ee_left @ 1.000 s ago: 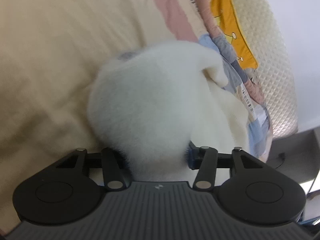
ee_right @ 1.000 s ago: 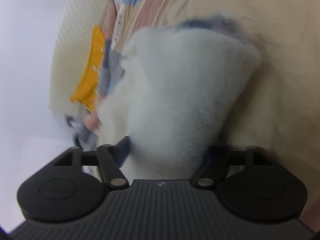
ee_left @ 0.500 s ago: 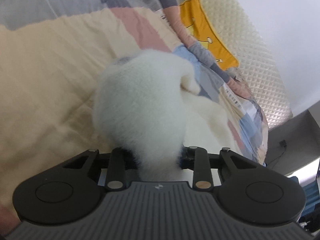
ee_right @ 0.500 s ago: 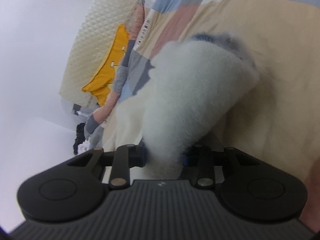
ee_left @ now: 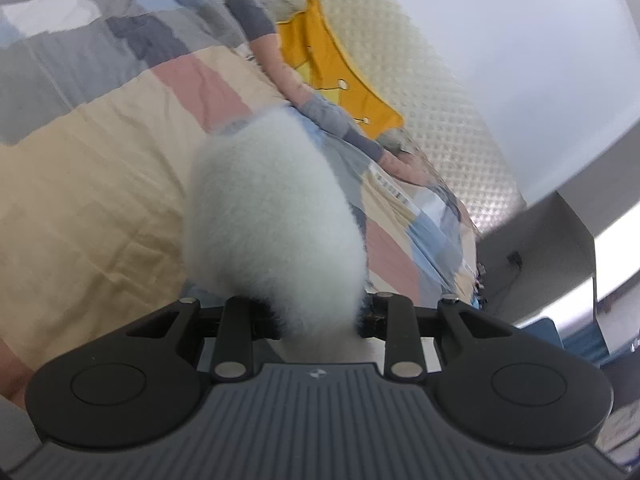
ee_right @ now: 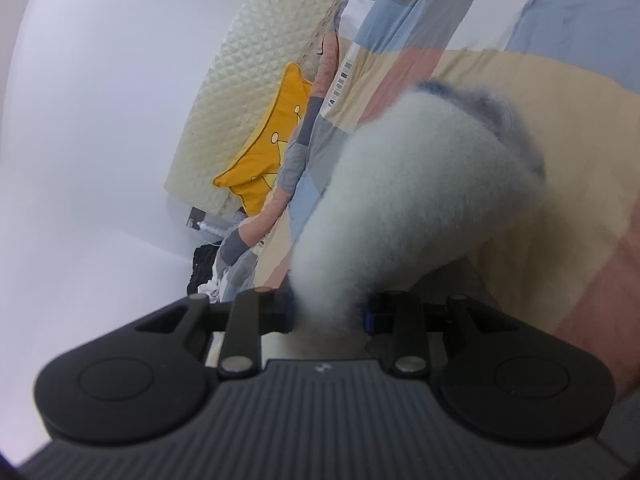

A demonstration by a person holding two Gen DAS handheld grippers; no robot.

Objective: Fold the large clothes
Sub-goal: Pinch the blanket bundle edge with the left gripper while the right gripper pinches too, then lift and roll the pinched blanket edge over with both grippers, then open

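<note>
Two wrist views look along hand-held grippers over a bed. Compared with a second ago, the fluffy white garment (ee_left: 276, 216) looks narrower and more bunched in both views, and more of the patchwork quilt (ee_left: 100, 152) shows around it. In the left view, the wider white fabric that spread out to the right earlier is gone from sight. The right view, blurred a second ago, is now fairly sharp.

The left gripper (ee_left: 320, 322) is clamped on the garment, its fingers pressing into the fleece from both sides. The right gripper (ee_right: 330, 312) is likewise closed on a gathered neck of the same white fleece (ee_right: 412, 208). In each view the garment balloons forward from the fingers, with a darker blue-grey edge at its far end. Whether it touches the quilt cannot be told.

In the left view, the quilt stretches wide to the left and ahead. To the right it ends at a drooping edge beside a cream quilted headboard (ee_left: 420, 92), where a yellow crown-shaped cushion (ee_left: 340, 80) leans. Beyond that edge stands grey furniture (ee_left: 536, 256). In the right view the quilt edge, headboard (ee_right: 248, 80) and cushion (ee_right: 268, 152) lie to the left, against a pale wall (ee_right: 88, 120).
</note>
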